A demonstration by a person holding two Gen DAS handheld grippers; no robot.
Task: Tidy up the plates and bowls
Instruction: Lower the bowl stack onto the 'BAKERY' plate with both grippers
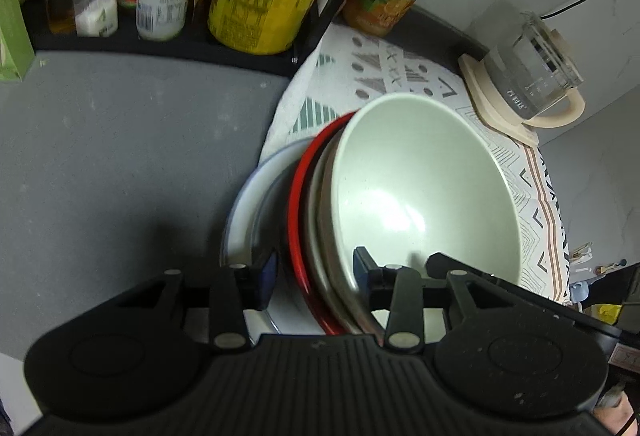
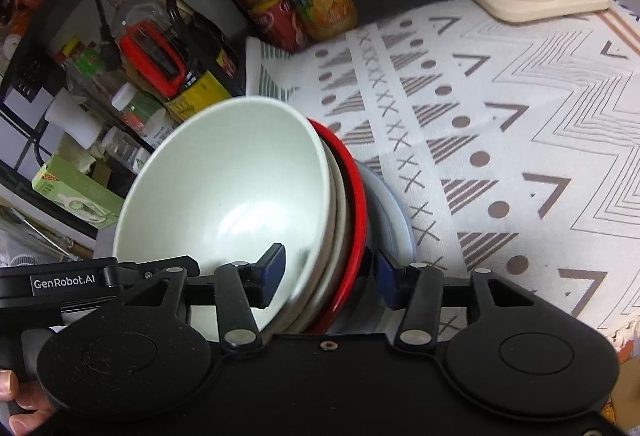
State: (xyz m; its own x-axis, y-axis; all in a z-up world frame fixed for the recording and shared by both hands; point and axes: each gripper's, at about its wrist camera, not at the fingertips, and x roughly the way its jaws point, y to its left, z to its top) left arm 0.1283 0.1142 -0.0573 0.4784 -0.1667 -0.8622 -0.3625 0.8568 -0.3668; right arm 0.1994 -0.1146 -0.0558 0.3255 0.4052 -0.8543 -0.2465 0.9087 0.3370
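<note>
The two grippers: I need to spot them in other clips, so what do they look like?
Both are matte black plastic. The left gripper has a ribbed body, round caps either side, silver rivets on its link bars and dark blue pads on the fingers. The right gripper matches, though its body looks smooth. A black bar beside it reads "GenRobot.AI" in white, and bare fingertips show nearby.
</note>
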